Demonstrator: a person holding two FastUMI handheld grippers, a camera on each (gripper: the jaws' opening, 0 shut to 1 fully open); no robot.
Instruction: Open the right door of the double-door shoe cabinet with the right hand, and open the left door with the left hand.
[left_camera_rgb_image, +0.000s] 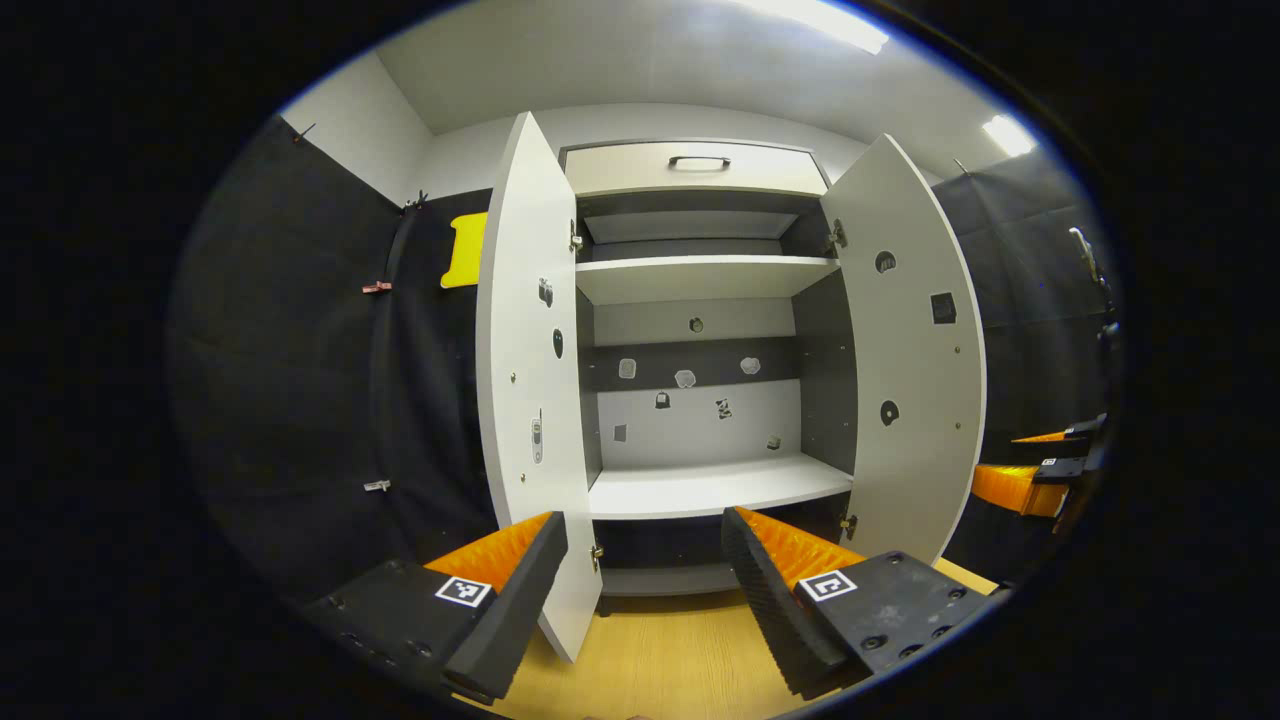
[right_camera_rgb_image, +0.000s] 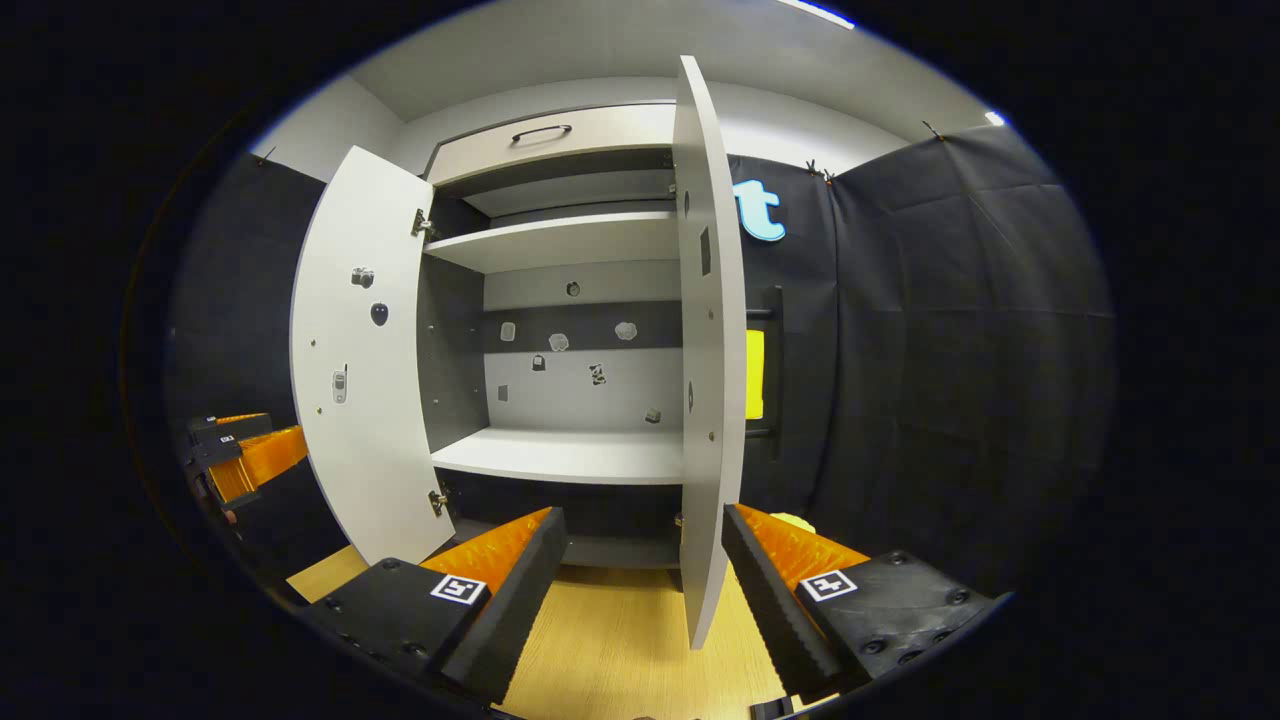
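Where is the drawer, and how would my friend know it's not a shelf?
Find the big pale shoe cabinet with both doors swung open. Look at its very top, above the upper shelf. The drawer is the closed flat front there, the only part with a dark curved handle.

Both views face the open shoe cabinet (left_camera_rgb_image: 700, 400) closely

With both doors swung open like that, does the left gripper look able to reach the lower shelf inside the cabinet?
Probably yes. The left gripper is open and faces the cabinet, with the left door and the right door swung wide. Nothing stands between it and the lower shelf.
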